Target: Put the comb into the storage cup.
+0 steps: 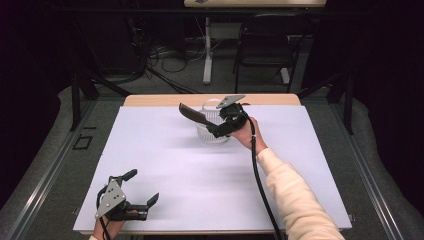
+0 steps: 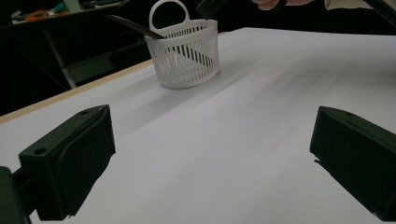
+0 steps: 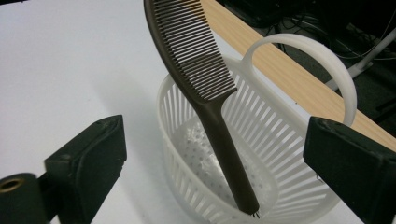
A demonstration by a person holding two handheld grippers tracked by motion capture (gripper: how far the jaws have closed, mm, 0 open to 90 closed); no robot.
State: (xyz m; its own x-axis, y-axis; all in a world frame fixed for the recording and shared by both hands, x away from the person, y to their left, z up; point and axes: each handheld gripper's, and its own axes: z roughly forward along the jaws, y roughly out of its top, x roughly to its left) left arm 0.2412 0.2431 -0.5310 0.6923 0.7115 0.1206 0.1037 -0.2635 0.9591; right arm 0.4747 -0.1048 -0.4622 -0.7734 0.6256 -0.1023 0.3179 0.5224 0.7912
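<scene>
- The comb [image 3: 205,98] stood handle-down in the basket [image 3: 289,196] at the table's [image 1: 165,165] far edge, leaning left over the rim; it could have tipped the light basket.
- The right gripper [image 1: 216,131], jaws spread and empty, hung just beside it and might have knocked it.
- The left gripper [image 1: 141,187] rested open, near left.

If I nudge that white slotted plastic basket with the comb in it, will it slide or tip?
The white slotted plastic basket looks thin-walled and light, so it would probably slide easily on the smooth white table cover. The dark brown comb leans out over its rim, so it may tip that way.
</scene>
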